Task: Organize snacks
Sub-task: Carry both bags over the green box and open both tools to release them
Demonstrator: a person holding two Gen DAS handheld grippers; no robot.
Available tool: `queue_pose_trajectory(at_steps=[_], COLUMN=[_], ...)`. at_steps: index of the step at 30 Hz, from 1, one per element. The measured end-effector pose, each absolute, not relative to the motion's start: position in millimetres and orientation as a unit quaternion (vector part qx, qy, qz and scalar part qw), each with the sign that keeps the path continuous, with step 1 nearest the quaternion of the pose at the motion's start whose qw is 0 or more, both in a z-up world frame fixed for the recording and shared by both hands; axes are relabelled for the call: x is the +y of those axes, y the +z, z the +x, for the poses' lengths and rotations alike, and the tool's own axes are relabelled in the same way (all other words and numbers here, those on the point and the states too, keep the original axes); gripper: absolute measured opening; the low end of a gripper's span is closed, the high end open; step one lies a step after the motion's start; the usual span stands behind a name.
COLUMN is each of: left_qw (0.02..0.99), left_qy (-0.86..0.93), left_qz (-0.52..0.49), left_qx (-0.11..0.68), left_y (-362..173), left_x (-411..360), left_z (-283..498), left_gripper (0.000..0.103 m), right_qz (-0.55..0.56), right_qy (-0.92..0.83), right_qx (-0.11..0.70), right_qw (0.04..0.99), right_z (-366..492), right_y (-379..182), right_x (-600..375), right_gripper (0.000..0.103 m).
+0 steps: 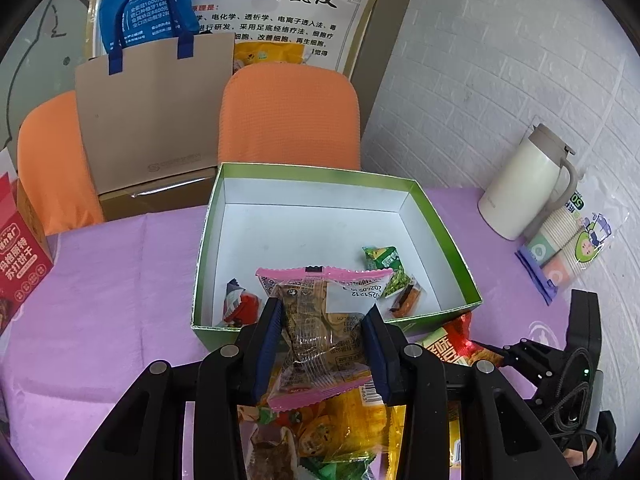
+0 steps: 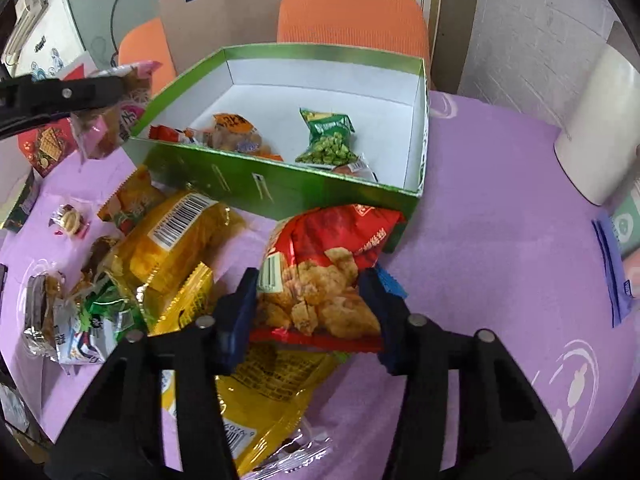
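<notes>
My left fingers (image 1: 322, 344) pinch a pink-edged biscuit packet (image 1: 320, 320) over the green box's (image 1: 448, 228) near wall, my right fingers (image 2: 312, 304) bracket the red crisp bag (image 2: 324, 268) lying on the table just outside it, and either slick wrapper could slip free.

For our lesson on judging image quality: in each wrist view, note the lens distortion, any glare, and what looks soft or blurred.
Left wrist view: fisheye bends the green box rim and the wall tiles; dark vignette fills the corners; the pink-edged packet is sharp. Right wrist view: same curving and vignette; glare on the yellow packet and foil wrappers; the white jug at the edge looks soft.
</notes>
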State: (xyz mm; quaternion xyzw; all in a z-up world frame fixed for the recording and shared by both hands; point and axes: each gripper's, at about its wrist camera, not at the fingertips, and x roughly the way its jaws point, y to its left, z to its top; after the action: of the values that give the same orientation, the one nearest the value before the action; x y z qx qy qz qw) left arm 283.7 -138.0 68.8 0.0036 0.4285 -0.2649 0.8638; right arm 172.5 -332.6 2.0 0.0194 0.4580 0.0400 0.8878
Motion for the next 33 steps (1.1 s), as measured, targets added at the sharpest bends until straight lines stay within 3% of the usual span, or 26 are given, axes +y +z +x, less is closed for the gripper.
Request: queue_pose_trajectory(at_steps=[2,3,4,22,27,29,30,31,32,33], left_qw=[0.864,0.865,0.865,0.877,0.881,0.890,0.895,0.900,0.905,0.907], left_qy=[-0.266,-0.267,-0.268,-0.262,-0.255,-0.247,-0.238,-0.221,-0.208,-0.208], left_qz=[0.002,0.001,0.000,0.000,-0.008,-0.004,-0.001,0.002,-0.002,-0.008], left_qx=[0.427,0.425,0.424,0.403,0.397,0.383,0.378,0.377,0.372,0.365], left_y=[71,73,74,93,89,83,80,76,74,71], left_x=[-138,-137,-137,-146,-160,-165,-166,-167,-165,-163], left_z=[284,284,283,302,325,333,336,339,339,338], left_gripper=[0.040,0.040,0.040,0.040,0.041,0.048,0.078,0.094,0.103,0.103], right_qz=[0.029,0.028,0.033,0.035,0.056,0.078,0.082,0.085,0.088,0.089], right_qy=[0.053,0.058,0.068,0.066,0.038,0.032,0.027,0.023,0.021,0.021], right_qx=[0.441,0.434,0.426,0.331,0.300,0.288,0.290,0.306,0.316,0.319], right_qw=[0.895,0.899,0.902,0.941,0.952,0.954,0.953,0.948,0.944,0.943], right_z=[163,159,155,192,238,254,261,267,270,271], right_y=[18,26,34,118,110,94,85,74,67,60], right_x=[-331,-330,-330,-324,-330,-336,-339,-340,-342,-344], right_gripper=[0.034,0.013,0.007,0.006,0.007,0.013,0.024,0.052,0.063,0.069])
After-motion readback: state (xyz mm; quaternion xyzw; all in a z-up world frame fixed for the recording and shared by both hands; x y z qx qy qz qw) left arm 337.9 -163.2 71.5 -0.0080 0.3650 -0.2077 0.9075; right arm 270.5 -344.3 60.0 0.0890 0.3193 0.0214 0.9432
